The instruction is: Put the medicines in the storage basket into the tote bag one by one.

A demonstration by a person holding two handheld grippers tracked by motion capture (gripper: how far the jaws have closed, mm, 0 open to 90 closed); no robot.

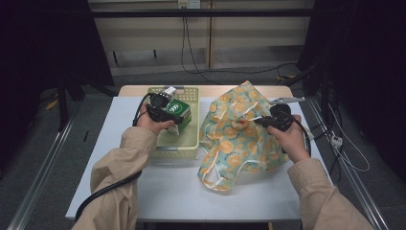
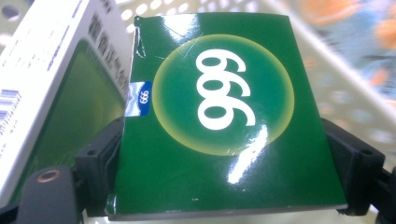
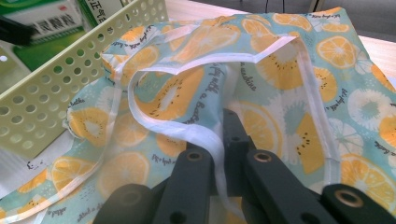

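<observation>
A green box (image 2: 219, 116) printed with white digits in a yellow ring sits between the black jaws of my left gripper (image 2: 229, 172), which press on its two sides. In the high view this green box (image 1: 180, 111) hangs over the pale green perforated basket (image 1: 178, 149), with my left gripper (image 1: 165, 112) shut on it. A fabric bag (image 1: 239, 136) with an orange-slice print lies crumpled to the right of the basket. My right gripper (image 3: 219, 140) is shut on the bag's white strap (image 3: 203, 133), holding the bag's mouth (image 3: 280, 70) up.
A second, white and green box (image 2: 42, 60) lies in the basket beside the held one. The basket wall (image 3: 42, 107) stands close to the bag's left edge. The white table (image 1: 182, 191) is bare in front; cables trail behind its far edge.
</observation>
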